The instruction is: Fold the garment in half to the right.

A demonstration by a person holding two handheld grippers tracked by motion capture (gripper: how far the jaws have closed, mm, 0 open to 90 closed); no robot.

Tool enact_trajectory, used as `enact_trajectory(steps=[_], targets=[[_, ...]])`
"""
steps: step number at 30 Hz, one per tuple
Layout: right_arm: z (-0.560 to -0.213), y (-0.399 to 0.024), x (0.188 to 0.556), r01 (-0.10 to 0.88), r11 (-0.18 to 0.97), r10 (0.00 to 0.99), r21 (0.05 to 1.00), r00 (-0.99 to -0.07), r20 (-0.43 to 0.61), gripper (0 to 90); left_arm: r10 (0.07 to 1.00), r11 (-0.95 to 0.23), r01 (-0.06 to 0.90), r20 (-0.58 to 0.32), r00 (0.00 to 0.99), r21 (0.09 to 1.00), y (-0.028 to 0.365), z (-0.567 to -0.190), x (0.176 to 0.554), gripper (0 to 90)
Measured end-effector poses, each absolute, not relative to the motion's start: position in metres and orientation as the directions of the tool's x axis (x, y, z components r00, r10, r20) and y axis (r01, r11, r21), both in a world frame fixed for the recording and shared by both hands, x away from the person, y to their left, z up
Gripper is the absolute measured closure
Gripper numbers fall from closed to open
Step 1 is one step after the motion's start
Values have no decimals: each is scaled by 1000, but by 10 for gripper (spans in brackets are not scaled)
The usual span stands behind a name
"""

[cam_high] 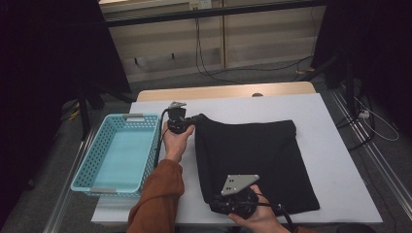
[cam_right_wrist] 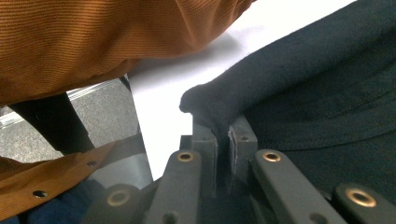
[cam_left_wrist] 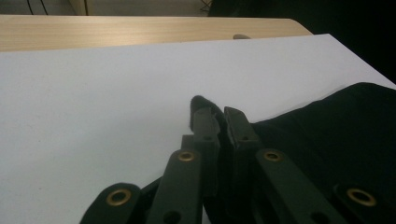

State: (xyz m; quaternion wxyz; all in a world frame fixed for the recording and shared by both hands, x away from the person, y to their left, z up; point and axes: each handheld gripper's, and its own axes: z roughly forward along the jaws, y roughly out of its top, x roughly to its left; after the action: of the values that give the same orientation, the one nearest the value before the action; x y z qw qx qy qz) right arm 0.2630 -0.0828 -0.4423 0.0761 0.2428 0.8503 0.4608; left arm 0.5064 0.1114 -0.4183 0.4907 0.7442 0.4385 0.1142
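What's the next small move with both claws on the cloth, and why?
Probably lift both corners together and carry them across to fold. The left claw is shut on the far-left corner of the black cloth, the right claw on the near-left corner, and the cloth lies flat on the table beside the basket.

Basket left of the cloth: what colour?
Light turquoise basket, perforated walls; clearest in the high view.

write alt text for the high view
A person's two grippers pinch the left corners of a folded black cloth on a white table: left gripper far corner, right gripper near corner. A turquoise basket sits left.
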Motion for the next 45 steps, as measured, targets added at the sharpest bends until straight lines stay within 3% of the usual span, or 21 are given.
enact_trajectory(steps=[16, 45], targets=[[-426, -81, 264, 308, 427, 473, 850, -877, 80, 851, 770, -166, 507, -210, 603, 846, 110, -397, 506, 848], [-403, -80, 269, 264, 375, 445, 889, -892, 77, 852, 776, -116, 485, -226, 589, 867, 126, -372, 504, 851]])
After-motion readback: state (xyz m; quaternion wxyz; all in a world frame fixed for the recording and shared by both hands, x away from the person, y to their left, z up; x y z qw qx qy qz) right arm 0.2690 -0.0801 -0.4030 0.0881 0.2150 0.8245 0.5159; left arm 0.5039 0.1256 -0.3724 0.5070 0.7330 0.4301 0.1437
